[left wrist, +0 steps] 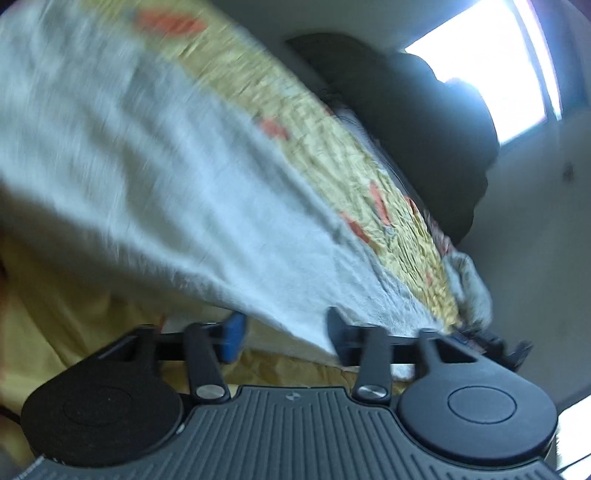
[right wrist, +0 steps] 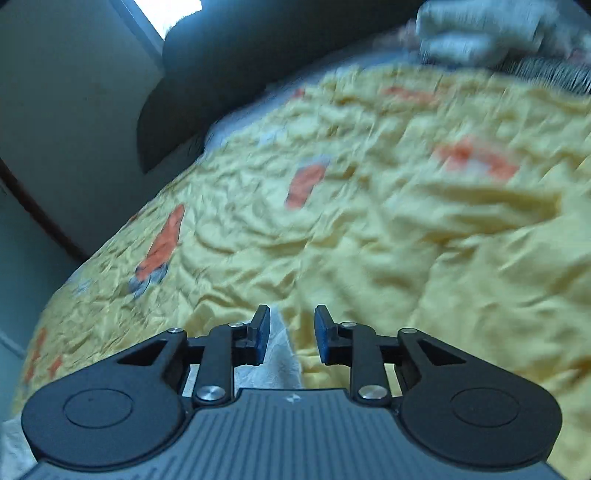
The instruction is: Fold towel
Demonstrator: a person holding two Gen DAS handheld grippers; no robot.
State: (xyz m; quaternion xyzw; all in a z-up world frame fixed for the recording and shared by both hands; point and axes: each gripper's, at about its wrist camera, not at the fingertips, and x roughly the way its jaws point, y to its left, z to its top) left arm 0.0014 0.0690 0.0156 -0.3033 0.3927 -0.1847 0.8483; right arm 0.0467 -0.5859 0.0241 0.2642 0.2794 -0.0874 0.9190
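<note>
A white towel (left wrist: 155, 177) hangs blurred across most of the left wrist view, over a yellow bed cover. Its lower edge runs down between the fingers of my left gripper (left wrist: 284, 332). Those jaws stand wide apart, the blue left pad (left wrist: 234, 332) is partly behind the cloth, and nothing is pinched. In the right wrist view my right gripper (right wrist: 291, 332) hovers low over the cover with a gap between its pads. A narrow strip of the white towel (right wrist: 282, 354) lies in that gap against the left pad (right wrist: 263, 332), and the right pad is clear of it.
The yellow crinkled bed cover (right wrist: 369, 221) with orange patches fills the bed. A dark headboard or cushion (left wrist: 424, 122) stands behind it, below a bright window (left wrist: 491, 62). A blurred white shape (right wrist: 480, 33) lies at the bed's far side. A grey wall (right wrist: 55, 92) is on the left.
</note>
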